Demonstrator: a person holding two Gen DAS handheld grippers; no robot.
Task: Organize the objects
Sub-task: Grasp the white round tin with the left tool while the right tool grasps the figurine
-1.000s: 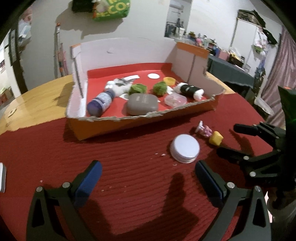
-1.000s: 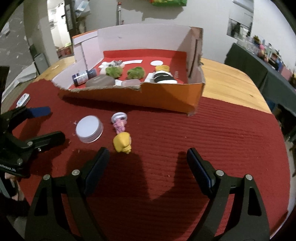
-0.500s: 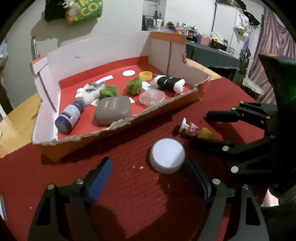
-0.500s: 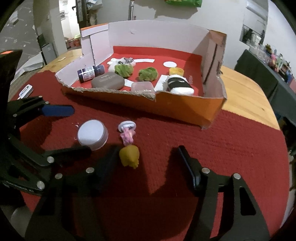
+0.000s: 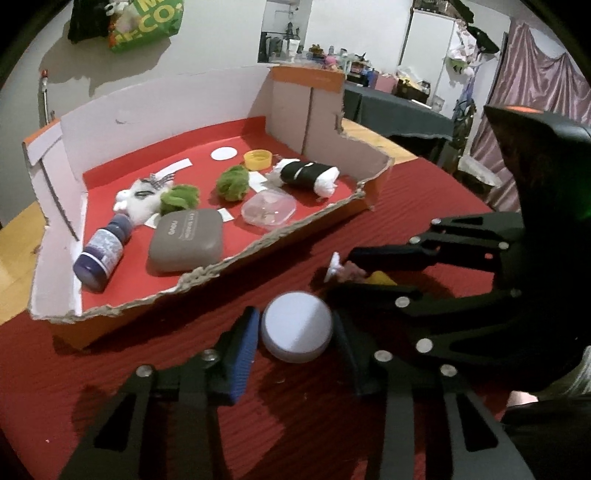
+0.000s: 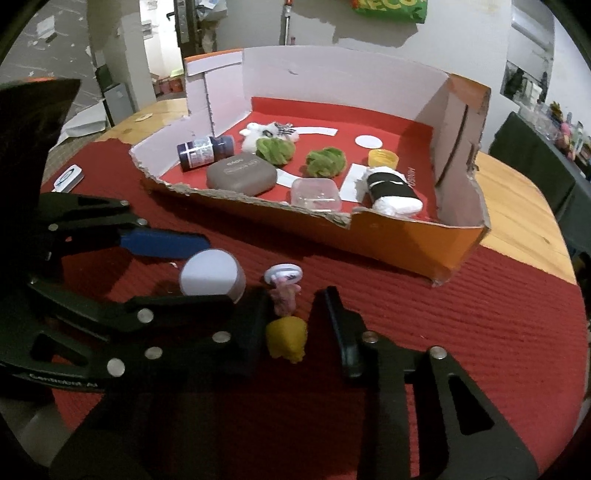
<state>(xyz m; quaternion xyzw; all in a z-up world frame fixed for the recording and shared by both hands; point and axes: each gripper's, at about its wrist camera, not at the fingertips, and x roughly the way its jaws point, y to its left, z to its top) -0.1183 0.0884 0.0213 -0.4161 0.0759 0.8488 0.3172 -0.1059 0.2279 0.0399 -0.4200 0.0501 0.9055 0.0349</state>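
Two things still lie loose in front of the cardboard box (image 6: pixel 406 243), and each is already between a pair of tongs. Furthest left along the box's torn front wall, the left gripper (image 5: pixel 295 328) has just been closing. Its fingers now sit against opposite sides of the white lid (image 6: pixel 210 273), which lies flat and being round has no long axis to line up with.

Right of the lid, a small pink figure (image 6: pixel 282 295) lies with its long axis pointing at the box, white cap end nearest the wall. It is in neither grip. Just behind it, further from the box, is the yellow toy (image 6: pixel 286 336). The right gripper (image 6: pixel 295 306) has also just been closing and is pressed in on the toy, though a sliver of gap shows on its right side.

Both loads are near the box's low front wall, so the carry into it looks short for either hand.

All of this rests on a ribbed red cloth (image 6: pixel 480 314) over a wooden table (image 6: pixel 517 206). Behind the box are white walls, a hanging green bag (image 5: pixel 147 22) and cluttered shelves.
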